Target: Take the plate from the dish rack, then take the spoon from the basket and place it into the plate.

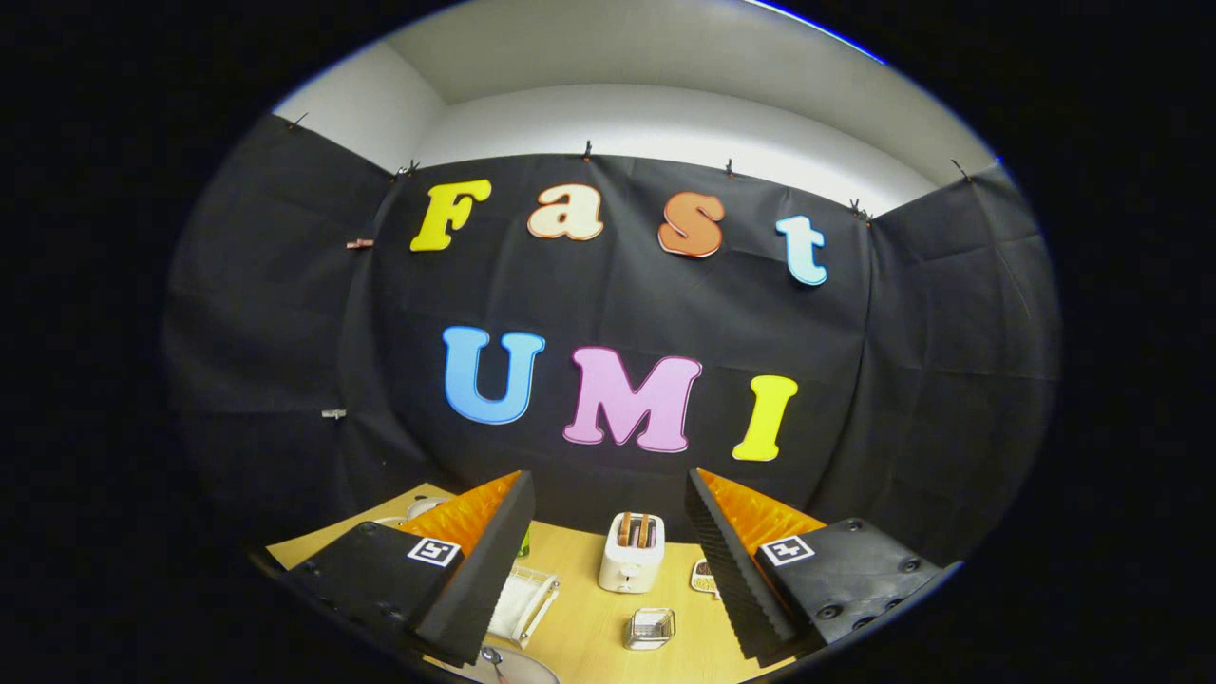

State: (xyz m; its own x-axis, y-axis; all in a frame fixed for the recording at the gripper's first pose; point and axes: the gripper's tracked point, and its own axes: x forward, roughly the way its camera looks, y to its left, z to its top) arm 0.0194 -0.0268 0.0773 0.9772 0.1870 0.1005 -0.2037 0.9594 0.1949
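Observation:
My gripper (pixel 608 484) is open, held above the wooden table (pixel 589 636), with nothing between its fingers. A white wire dish rack (pixel 524 600) lies on the table just beside the left finger. Below it, at the near edge, part of a round pale plate (pixel 527 669) shows, with a small shiny spoon-like thing (pixel 492 657) on its left part; the left finger hides the rest. I cannot make out a basket.
A white toaster (pixel 631 553) with two slices in it stands between the fingers, further off. A small square metal dish (pixel 650 628) lies in front of it. A green thing (pixel 523 542) and a white object (pixel 423 506) peek out by the left finger. A round mat (pixel 704 577) lies next to the right finger.

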